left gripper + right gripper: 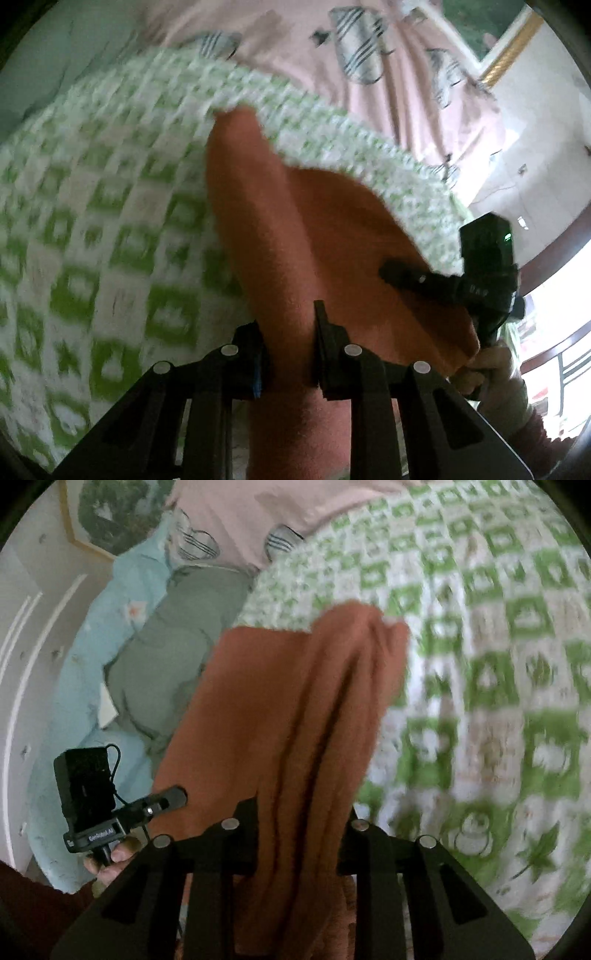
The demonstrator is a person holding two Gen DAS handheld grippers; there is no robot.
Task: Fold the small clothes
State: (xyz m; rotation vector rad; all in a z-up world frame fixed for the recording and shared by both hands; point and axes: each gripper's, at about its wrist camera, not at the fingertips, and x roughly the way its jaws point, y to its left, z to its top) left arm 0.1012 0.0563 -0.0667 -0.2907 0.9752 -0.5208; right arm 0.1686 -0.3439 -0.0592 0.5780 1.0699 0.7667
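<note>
You are gripping the soft, light orange cloth (332,221) with both the left gripper (286,343) and the right gripper (295,834), jaws nearly closed on bunched fabric, so it is sagging limply over the green checked bedspread (498,664); keep hold at the near edge corners.

A home bedroom, a bed spread with a green-and-white checked quilt (498,635), pink bedding with striped motifs (369,48) at its far edge, light blue (110,627) and grey-green bedclothes (166,653) bunched along one side, a gold-framed picture (110,513) on a white wall
</note>
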